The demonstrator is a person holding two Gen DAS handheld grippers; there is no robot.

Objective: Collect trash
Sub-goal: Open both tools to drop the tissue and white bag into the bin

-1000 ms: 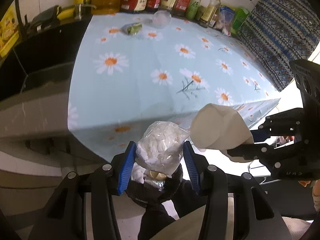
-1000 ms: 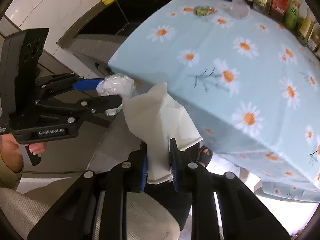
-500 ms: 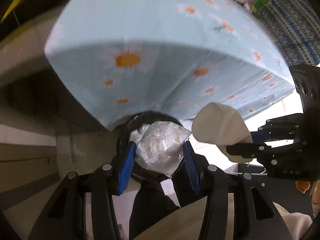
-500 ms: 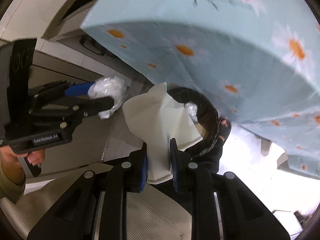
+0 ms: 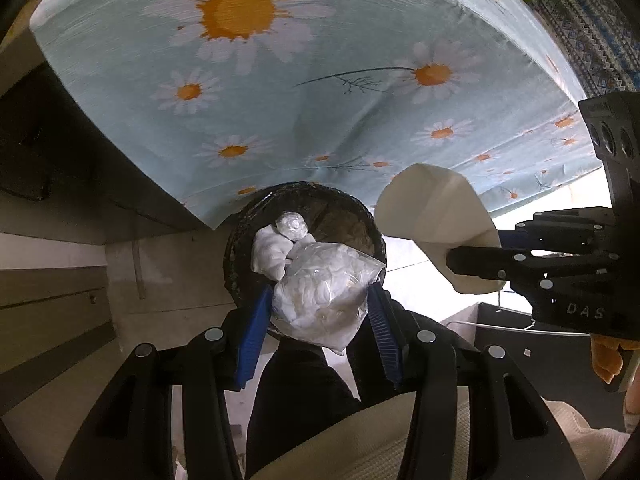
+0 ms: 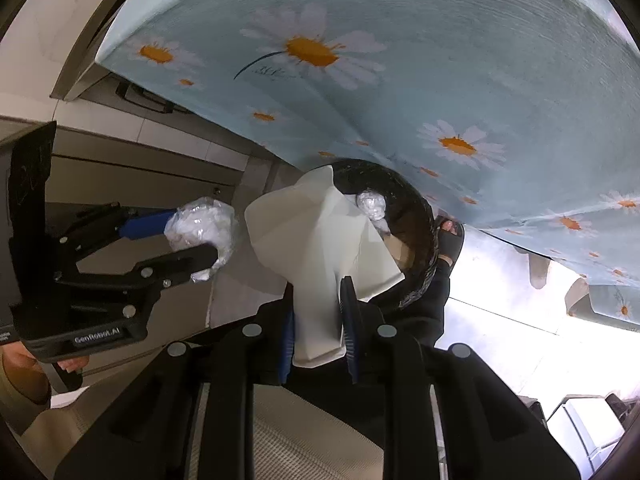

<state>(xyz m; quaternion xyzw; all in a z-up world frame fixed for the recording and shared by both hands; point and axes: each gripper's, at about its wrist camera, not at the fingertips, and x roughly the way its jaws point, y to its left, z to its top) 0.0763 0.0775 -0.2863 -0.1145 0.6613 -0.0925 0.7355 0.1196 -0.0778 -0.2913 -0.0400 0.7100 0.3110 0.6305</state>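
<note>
**Much of the bin and table out of sight**

The round black waste bin (image 5: 240,248) is partly covered by the crumpled clear plastic bag of white scraps (image 5: 320,300); in the right wrist view the folded white paper sheet (image 6: 320,240) hides its near side. The daisy-print blue tablecloth (image 5: 320,100) runs off every frame, its weave blurred.

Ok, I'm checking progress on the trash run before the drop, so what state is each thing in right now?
left gripper: shut on the clear plastic bag of white scraps, above the bin.
right gripper: shut on the folded white paper sheet.
round black trash bin: open-topped, upright on the floor, partly under the tablecloth's hem, white crumpled trash already inside.
blue daisy-print tablecloth: draped over the table edge.
</note>
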